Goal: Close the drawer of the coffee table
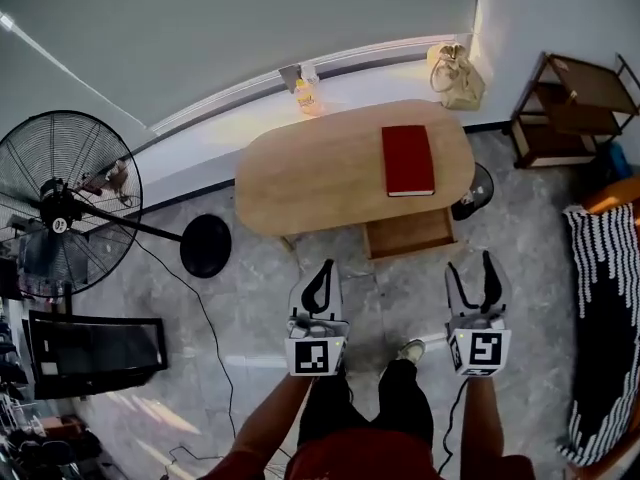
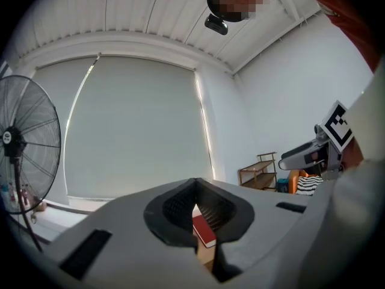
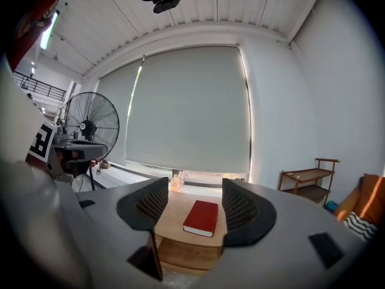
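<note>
Drawer (image 1: 408, 233) pulled out from table (image 1: 320, 168); right tongs (image 1: 471, 268) held wide, empty, aimed at it for pushing; left tongs (image 1: 322, 273) kept narrow, empty

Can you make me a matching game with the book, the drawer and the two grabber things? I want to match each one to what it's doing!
Things:
1. red book
2. drawer
3. left gripper
4. right gripper

States:
A. jaws apart, nothing between them
B. lying flat on the coffee table
C. jaws together
D. pulled out, open

Pairs: 1-B, 2-D, 3-C, 4-A.
</note>
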A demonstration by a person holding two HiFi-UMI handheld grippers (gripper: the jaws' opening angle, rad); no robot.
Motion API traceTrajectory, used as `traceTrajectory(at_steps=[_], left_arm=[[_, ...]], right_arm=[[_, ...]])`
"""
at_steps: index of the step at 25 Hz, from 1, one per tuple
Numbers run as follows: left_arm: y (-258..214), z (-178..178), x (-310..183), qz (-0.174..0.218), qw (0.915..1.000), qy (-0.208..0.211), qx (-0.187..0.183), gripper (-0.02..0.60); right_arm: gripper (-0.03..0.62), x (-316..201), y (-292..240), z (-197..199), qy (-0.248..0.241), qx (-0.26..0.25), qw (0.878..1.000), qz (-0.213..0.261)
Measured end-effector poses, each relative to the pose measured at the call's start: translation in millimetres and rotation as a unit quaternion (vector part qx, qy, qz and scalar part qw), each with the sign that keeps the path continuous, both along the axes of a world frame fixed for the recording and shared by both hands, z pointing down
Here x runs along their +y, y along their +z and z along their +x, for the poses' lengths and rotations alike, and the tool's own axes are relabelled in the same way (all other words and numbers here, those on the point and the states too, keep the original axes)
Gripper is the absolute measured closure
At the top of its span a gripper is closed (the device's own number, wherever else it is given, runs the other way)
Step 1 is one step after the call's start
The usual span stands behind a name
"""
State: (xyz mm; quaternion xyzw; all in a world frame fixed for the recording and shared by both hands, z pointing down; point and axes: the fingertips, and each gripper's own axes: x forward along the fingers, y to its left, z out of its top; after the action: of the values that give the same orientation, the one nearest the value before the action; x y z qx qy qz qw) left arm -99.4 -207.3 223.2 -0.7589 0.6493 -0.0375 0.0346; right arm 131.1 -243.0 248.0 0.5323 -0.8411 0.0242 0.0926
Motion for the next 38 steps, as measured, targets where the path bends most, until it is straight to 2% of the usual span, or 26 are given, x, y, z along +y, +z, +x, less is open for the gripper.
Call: traceTrajectory(at_steps=[6,13,16,21,24,30,34,38], left_arm=[[105,-26,-16,-0.031,0.9992,0.026,0.004,0.574],[278,-44,-31,-0.053,0.9966,0.062,-0.013,0.574],[353,-49,-36,-0.05,0.9961,0.071,-0.018,0.574],[466,-53,-46,-0.051,0.9962,0.071,0.005,0.574],[522,-58,-59,-0.03,0.997,0.072,0.004,0.575],[595,-63,-66,-0.011,0.9956,0.091,0.018,0.574],[611,-61,-65,0.003,0.9941,0.108,0.012,0.574],[616,-67,-65,0.005,0.9955,0.094,0.017,0.574]], right_arm=[[0.332,-2,97,-31,0.008,0.005,1.0,-0.022],[0.326,-5,264,-53,0.025,0.012,0.999,-0.047],[0.324,-6,336,-60,0.022,0.015,0.999,-0.046],[0.322,-17,447,-60,0.02,0.022,0.999,-0.027],[0.322,-30,503,-58,0.022,0.01,1.0,-0.013],[0.318,-37,572,-59,0.015,0.005,1.0,0.005],[0.313,-37,585,-60,0.014,0.0,1.0,0.005],[0.313,-36,588,-50,0.044,-0.023,0.999,0.002]])
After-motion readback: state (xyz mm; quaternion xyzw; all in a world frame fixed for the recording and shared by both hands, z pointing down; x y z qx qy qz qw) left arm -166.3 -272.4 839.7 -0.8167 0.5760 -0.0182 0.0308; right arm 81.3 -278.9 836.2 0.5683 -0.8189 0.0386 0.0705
